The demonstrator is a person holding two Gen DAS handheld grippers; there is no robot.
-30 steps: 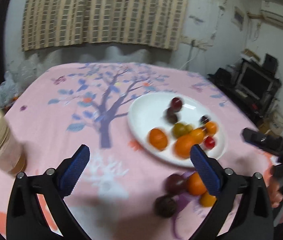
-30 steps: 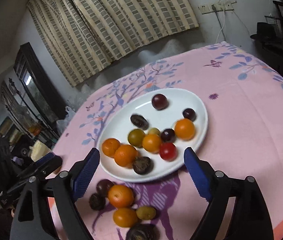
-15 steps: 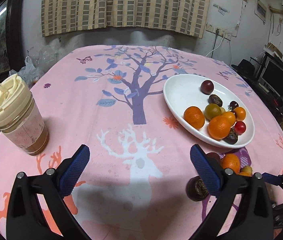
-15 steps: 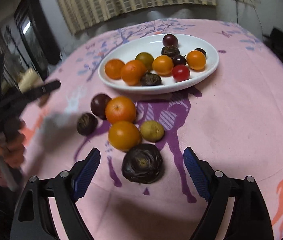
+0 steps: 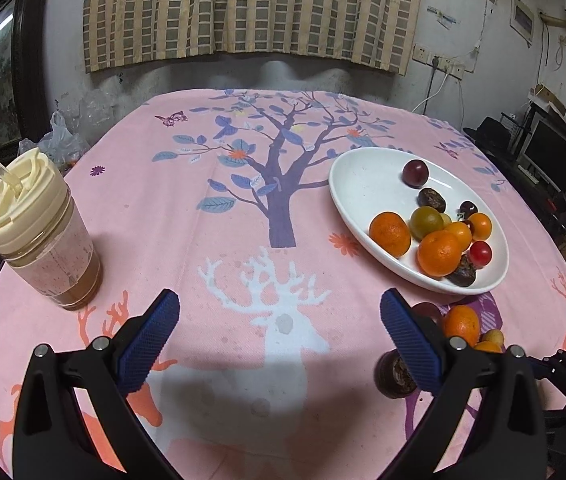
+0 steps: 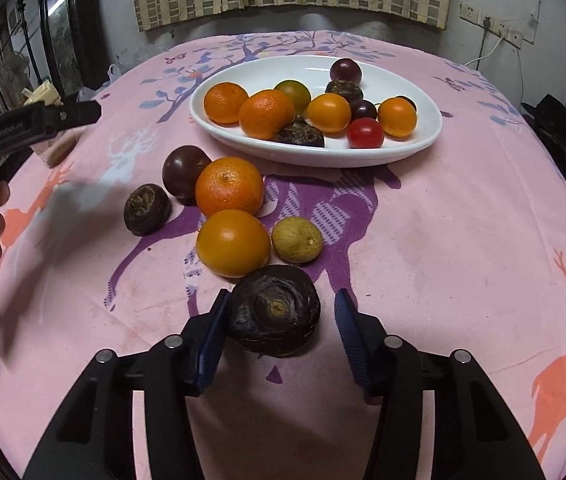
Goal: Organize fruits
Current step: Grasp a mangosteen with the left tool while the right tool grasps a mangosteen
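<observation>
A white oval plate (image 6: pixel 423 136) (image 5: pixel 359 184) holds several fruits: oranges, plums, a red tomato. Loose on the pink cloth lie a dark wrinkled fruit (image 6: pixel 275 314), an orange tomato (image 6: pixel 233 242), an orange (image 6: pixel 229 186), a green-yellow fruit (image 6: pixel 297 239), a plum (image 6: pixel 185 172) and a small dark fruit (image 6: pixel 147 209). My right gripper (image 6: pixel 281 326) is open, its jaws on either side of the dark wrinkled fruit, the left pad touching or nearly touching it. My left gripper (image 5: pixel 279 328) is open and empty above the white deer print.
A lidded cup with a brown drink (image 5: pixel 41 232) stands at the table's left. The left gripper and the hand holding it show at the left of the right wrist view (image 6: pixel 23 128). Shelves with electronics (image 5: pixel 555 156) stand to the right of the table.
My right gripper has dropped low and moved in around the dark wrinkled fruit, and its jaws have narrowed. My left gripper has drawn back to the left, away from the loose fruits.
</observation>
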